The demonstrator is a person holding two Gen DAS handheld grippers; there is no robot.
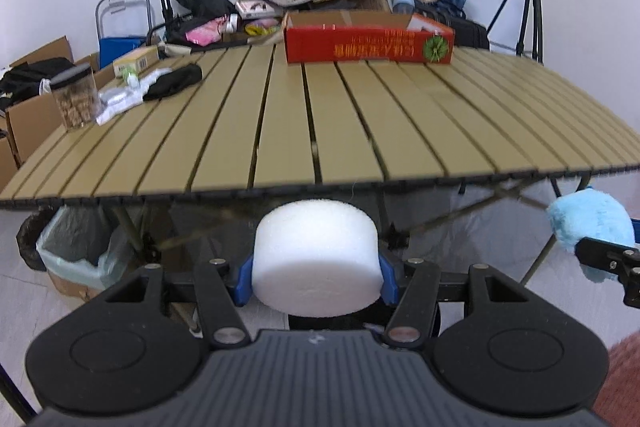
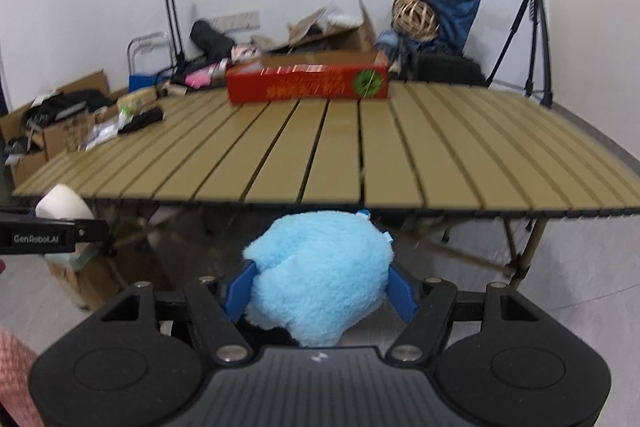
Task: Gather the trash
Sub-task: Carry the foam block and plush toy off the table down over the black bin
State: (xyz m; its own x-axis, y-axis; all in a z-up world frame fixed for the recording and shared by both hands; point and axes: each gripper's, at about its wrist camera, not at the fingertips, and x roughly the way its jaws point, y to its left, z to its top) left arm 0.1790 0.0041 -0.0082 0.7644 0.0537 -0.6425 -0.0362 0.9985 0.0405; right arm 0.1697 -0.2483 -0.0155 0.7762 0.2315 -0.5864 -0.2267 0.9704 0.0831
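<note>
The left gripper (image 1: 316, 277) clamps a white foam cylinder (image 1: 316, 259) below the slatted table's (image 1: 320, 127) near edge; at its 3 o'clock, the right gripper (image 2: 320, 291) squeezes a blue plush toy (image 2: 320, 275)

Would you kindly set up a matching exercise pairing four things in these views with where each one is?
Things:
1. white foam cylinder
2. blue plush toy
3. red box
4. lined bin

Places:
A. on the far side of the slatted table
B. on the floor under the table's left end
C. between the left gripper's fingers
D. between the right gripper's fingers

Pairs: 1-C, 2-D, 3-A, 4-B
</note>
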